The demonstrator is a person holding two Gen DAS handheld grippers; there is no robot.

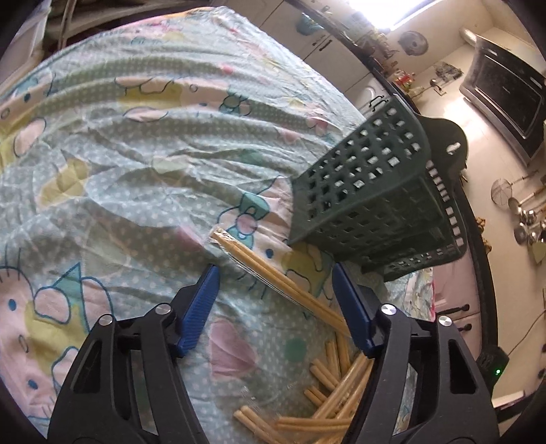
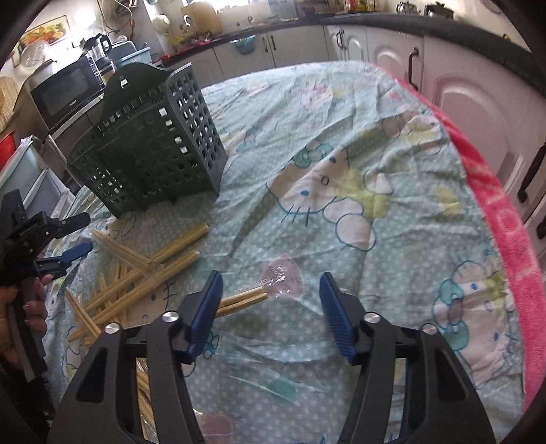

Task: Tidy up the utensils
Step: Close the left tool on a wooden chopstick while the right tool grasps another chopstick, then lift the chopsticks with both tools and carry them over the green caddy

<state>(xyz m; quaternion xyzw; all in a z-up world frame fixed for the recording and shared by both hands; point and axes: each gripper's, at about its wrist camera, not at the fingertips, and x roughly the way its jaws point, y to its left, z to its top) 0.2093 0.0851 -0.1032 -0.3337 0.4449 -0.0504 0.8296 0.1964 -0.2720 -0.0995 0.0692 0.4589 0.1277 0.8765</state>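
Closing on wrapped chopsticks [image 1: 273,273], we keep the left hand-held gripper [image 1: 274,276] half open astride them; the right hand-held gripper [image 2: 269,287], also half open and empty, needs centring over its pair [image 2: 244,300] on the bench [image 2: 341,136] near the basket [image 2: 150,136].

A home kitchen: white cupboards [image 2: 392,58] under a dark counter [image 2: 273,24], a microwave [image 2: 65,92], a blender [image 2: 97,51], ladles [image 1: 525,218] hanging on the wall, and a cartoon-print cloth [image 2: 341,170] covering the desk.
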